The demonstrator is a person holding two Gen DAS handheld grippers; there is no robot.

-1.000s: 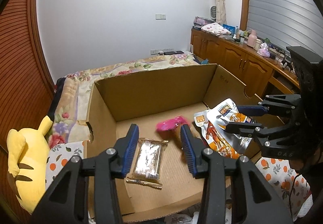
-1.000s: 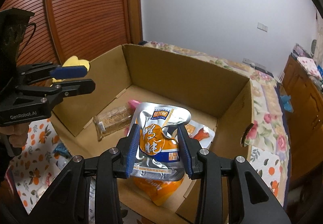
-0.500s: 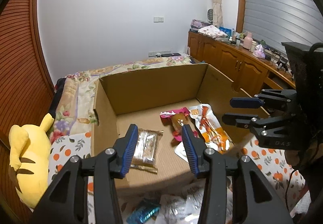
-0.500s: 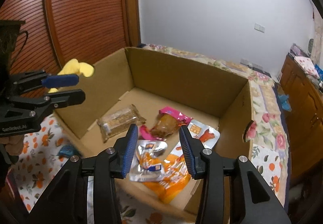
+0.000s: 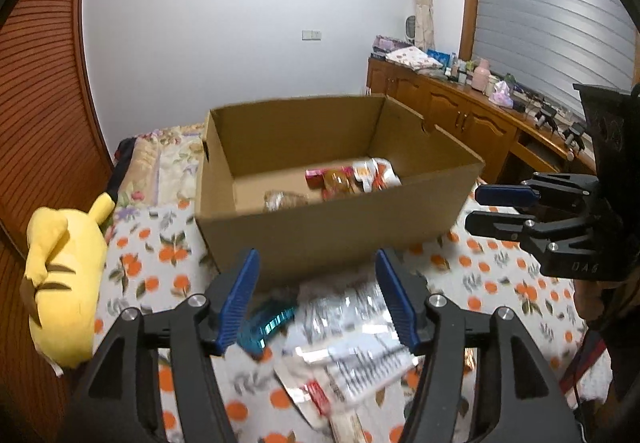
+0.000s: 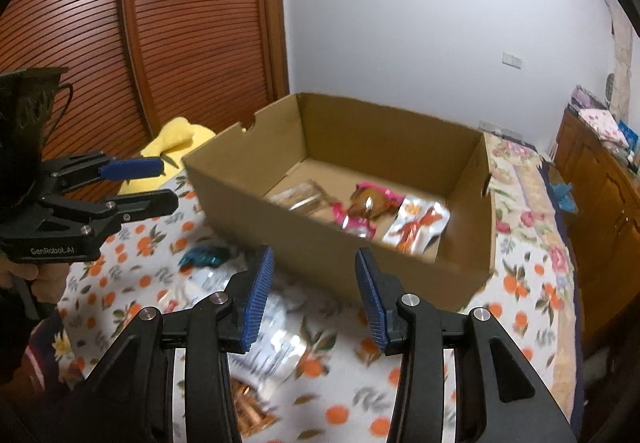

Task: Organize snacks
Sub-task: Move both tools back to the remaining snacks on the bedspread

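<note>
A cardboard box (image 5: 320,231) (image 6: 320,239) stands on the orange-print cloth. Inside lie a pink snack pack (image 6: 368,199), a silver-orange pouch (image 6: 416,227) and a clear-wrapped cracker pack (image 6: 300,195). Loose snacks lie in front of the box: a teal packet (image 5: 266,323) (image 6: 204,257) and silvery white packs (image 5: 352,343) (image 6: 272,351). My left gripper (image 5: 318,297) is open and empty above them. My right gripper (image 6: 314,293) is open and empty in front of the box; it also shows in the left wrist view (image 5: 492,209).
A yellow plush toy (image 5: 64,275) lies left of the box. A flowered bedspread (image 6: 520,179) lies behind. Wooden cabinets (image 5: 460,119) with clutter run along the right wall. A slatted wooden door (image 6: 140,43) is on the left.
My right gripper let go of the silver-orange pouch into the box. Both grippers pulled back out of the box to above the loose snacks in front.
</note>
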